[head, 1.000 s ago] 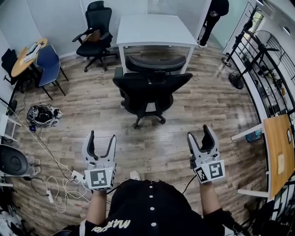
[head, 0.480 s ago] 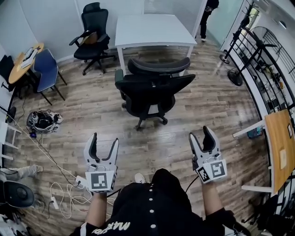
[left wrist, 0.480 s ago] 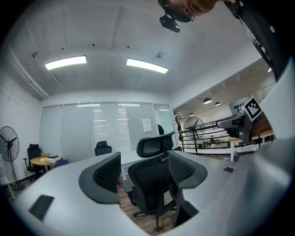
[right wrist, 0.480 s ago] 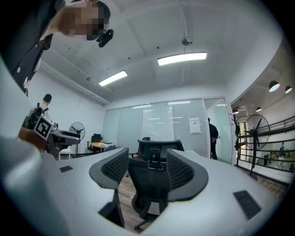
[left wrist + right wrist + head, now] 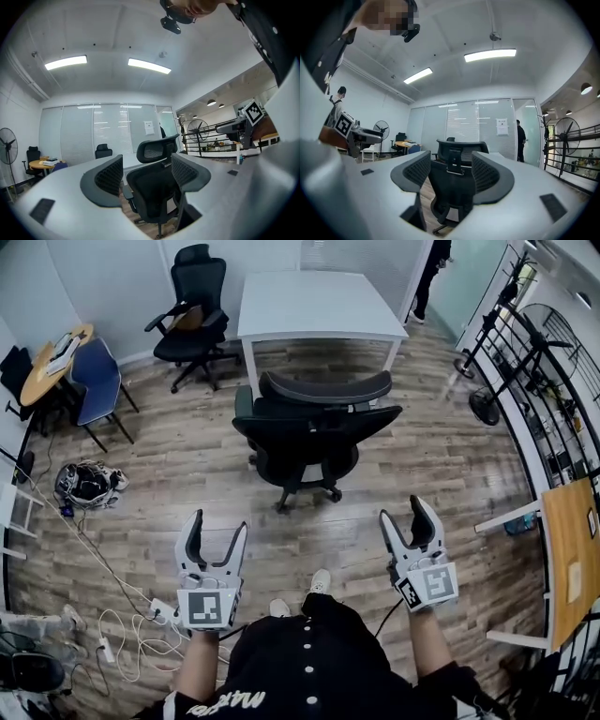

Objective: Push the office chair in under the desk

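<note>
A black mesh office chair (image 5: 314, 432) stands on the wood floor with its back toward me. It is just in front of the white desk (image 5: 314, 306), its headrest near the desk's front edge. My left gripper (image 5: 217, 526) is open and empty, well short of the chair and to its left. My right gripper (image 5: 403, 512) is also empty, short of the chair on the right, and its jaws are closing slightly. The left gripper view frames the chair (image 5: 152, 187) between that gripper's (image 5: 145, 176) open jaws. The right gripper view shows the chair (image 5: 454, 187) between that gripper's (image 5: 450, 176) jaws, far off.
A second black chair (image 5: 192, 306) stands left of the desk. A blue chair (image 5: 98, 376) and a round wooden table (image 5: 56, 352) are at far left. Cables (image 5: 103, 615) and a bag (image 5: 84, 482) lie on the floor. Fans and racks (image 5: 487, 399) line the right.
The view has shifted a little as I step forward; a shoe now shows below me. The chair and desk keep their places relative to each other. Both grippers stay held out in front.
</note>
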`<state>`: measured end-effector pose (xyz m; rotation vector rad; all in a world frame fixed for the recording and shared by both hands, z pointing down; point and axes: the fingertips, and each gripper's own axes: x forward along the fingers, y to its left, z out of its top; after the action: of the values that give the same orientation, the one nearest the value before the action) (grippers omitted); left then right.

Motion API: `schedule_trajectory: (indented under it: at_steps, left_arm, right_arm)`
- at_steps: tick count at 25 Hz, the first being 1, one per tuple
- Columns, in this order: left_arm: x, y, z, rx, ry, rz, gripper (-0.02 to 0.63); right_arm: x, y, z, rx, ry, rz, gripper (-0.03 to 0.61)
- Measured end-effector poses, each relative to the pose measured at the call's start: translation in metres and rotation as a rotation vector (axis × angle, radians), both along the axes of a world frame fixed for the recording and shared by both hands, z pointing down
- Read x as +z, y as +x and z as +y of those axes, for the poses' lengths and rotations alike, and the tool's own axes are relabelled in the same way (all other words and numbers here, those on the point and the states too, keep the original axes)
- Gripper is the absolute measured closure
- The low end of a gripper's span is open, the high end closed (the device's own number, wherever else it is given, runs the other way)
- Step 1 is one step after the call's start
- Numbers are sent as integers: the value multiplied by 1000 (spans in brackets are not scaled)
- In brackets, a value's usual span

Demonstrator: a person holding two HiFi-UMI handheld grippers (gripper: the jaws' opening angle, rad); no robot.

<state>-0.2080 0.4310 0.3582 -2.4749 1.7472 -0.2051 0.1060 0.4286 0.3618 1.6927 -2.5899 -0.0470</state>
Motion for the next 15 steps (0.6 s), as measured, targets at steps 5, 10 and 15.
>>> schedule_trajectory:
  at_steps: [5,10,15]
  left_arm:
    - [2,8,-18,-17,-16,-6,285]
    - [1,18,-33,-26,-29,-26,285]
    - [6,31,-46,-16,-17,-8,285]
  right_arm:
    - [-2,11,-19,-16,15,-42,304]
    - [1,22,-38,-20,10,-36,305]
    - [8,28,-54,-38,8,-13,311]
